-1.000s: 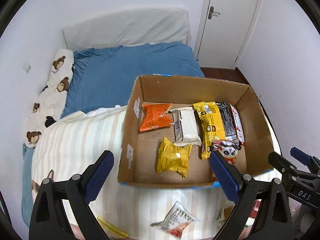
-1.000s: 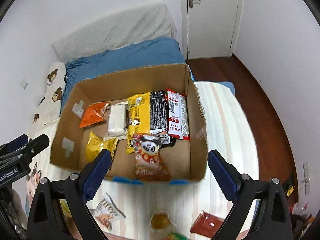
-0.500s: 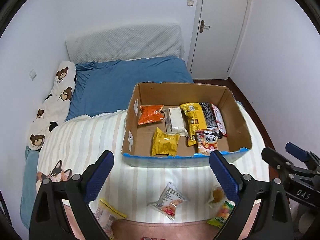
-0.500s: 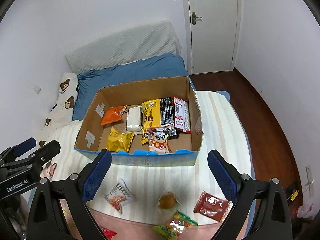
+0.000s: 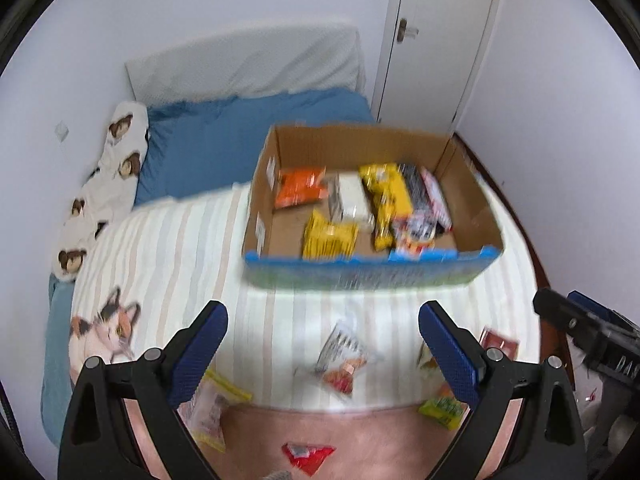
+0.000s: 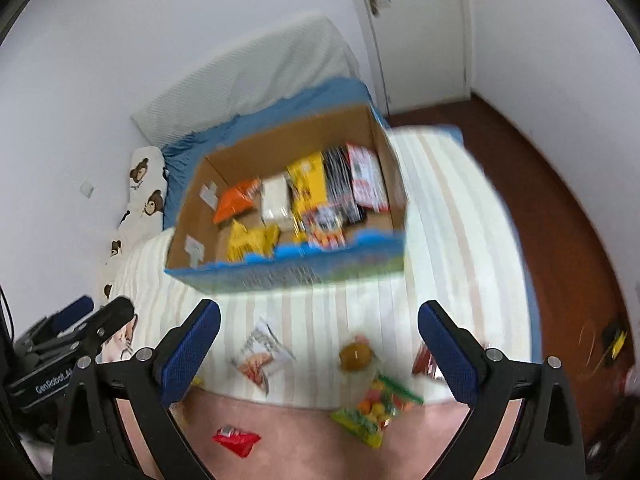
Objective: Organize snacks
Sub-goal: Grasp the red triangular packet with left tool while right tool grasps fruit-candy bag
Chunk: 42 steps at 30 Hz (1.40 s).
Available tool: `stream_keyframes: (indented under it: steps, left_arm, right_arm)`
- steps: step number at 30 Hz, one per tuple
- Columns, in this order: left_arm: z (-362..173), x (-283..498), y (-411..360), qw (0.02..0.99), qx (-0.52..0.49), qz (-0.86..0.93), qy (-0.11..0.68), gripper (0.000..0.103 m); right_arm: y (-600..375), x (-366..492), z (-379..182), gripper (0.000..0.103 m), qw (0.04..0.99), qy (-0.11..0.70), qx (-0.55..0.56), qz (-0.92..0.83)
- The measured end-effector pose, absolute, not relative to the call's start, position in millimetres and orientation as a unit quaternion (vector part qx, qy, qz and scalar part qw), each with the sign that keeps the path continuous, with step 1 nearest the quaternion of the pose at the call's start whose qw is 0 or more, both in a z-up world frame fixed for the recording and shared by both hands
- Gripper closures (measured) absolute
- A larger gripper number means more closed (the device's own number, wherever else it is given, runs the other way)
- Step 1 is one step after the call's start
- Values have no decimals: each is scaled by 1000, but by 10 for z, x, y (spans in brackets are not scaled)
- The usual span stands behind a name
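A cardboard box (image 5: 472,236) with a blue front edge sits on the striped blanket and holds several snack packs; it also shows in the right wrist view (image 6: 384,160). Loose snacks lie in front of it: a white-and-red pack (image 5: 340,356) (image 6: 260,354), a round golden snack (image 6: 354,356), a green candy bag (image 6: 374,408) (image 5: 442,410), a small red packet (image 6: 236,438) (image 5: 308,452), a dark red pack (image 5: 498,342) and a yellow-edged pack (image 5: 208,412). My left gripper (image 5: 322,354) and right gripper (image 6: 320,354) are both open and empty, held above the loose snacks. Both views are blurred.
The bed has a blue sheet (image 5: 224,148), a bear-print pillow (image 5: 108,184) at the left and a grey headboard cushion (image 5: 248,64). A white door (image 5: 436,36) and brown floor (image 6: 560,208) lie to the right. A pink blanket edge (image 6: 304,440) is nearest me.
Both grippers have pulled back and up from the box, so more loose snacks on the near blanket have come into view. Both stay open and empty.
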<state>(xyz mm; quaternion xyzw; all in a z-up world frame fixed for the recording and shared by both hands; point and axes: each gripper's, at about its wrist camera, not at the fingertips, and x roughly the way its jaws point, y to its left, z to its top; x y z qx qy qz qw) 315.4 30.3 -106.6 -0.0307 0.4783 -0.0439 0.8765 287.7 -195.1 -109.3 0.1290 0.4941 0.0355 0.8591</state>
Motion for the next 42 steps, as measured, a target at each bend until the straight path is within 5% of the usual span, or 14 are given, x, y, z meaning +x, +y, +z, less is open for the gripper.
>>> stream_keyframes:
  steps: [10, 18, 22, 24, 27, 29, 33, 37, 42]
  left_arm:
    - [-2460, 2630, 568, 764, -10, -43, 643, 5]
    - [-3390, 2428, 625, 665, -144, -63, 730, 6]
    - [-3517, 2484, 608, 680, -144, -43, 718, 49]
    - [-3528, 2486, 579, 685, -135, -42, 715, 53]
    - [-3497, 2456, 569, 689, -134, -42, 711, 55]
    - [-3487, 2451, 555, 689, -134, -42, 710, 55]
    - [-3480, 2470, 554, 685, -144, -44, 713, 55]
    - [-3509, 2518, 658, 678, -155, -46, 717, 55]
    - [-3471, 2473, 580, 687, -129, -45, 713, 57]
  right_arm:
    - [-2269, 2582, -2448, 2, 757, 613, 226, 4]
    - [-2255, 2617, -3083, 2, 711, 653, 260, -12]
    - [-2195, 2645, -3298, 2, 702, 663, 259, -28]
    - [-2144, 2663, -3323, 9, 710, 662, 238, -30]
    - [-1999, 2648, -3273, 40, 732, 659, 174, -14]
    - [-1865, 2602, -3263, 46, 732, 667, 134, 19]
    - [-1609, 2485, -3286, 45, 723, 686, 53, 64]
    - [-1642, 2408, -3264, 25, 716, 691, 74, 67]
    - [-1674, 2337, -3359, 25, 695, 708, 112, 54]
